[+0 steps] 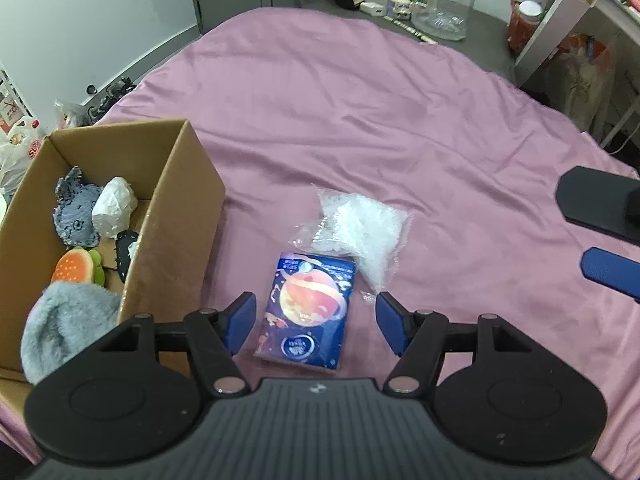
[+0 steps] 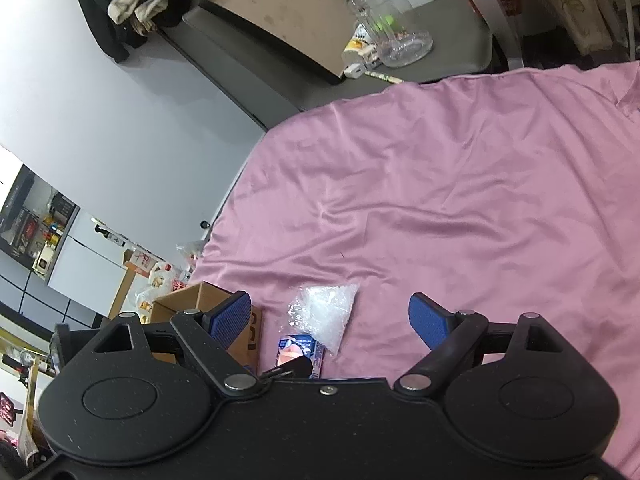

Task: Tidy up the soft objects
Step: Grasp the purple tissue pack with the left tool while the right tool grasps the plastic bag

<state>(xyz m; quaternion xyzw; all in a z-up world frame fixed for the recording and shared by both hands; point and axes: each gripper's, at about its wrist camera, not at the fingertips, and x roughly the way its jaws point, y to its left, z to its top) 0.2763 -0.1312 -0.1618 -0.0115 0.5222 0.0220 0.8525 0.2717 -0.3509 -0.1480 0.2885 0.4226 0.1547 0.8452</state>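
- Left wrist view: left gripper [image 1: 316, 322] jaws wide apart, empty, straddling the blue packet [image 1: 310, 306] on the pink sheet [image 1: 360, 120].
- Clear bag [image 1: 360, 228] of white bits touching the packet at its 1 o'clock.
- Cardboard box [image 1: 176, 216] at 9 o'clock; inside: burger toy [image 1: 76, 268], grey plush [image 1: 68, 328], denim toy [image 1: 76, 216], white wad [image 1: 114, 208].
- Right wrist view: right gripper [image 2: 330, 320] jaws apart, empty, above the sheet [image 2: 460, 200].
- Bag [image 2: 324, 312] between its fingers, packet [image 2: 298, 348] just below, box [image 2: 200, 300] at 9 o'clock.
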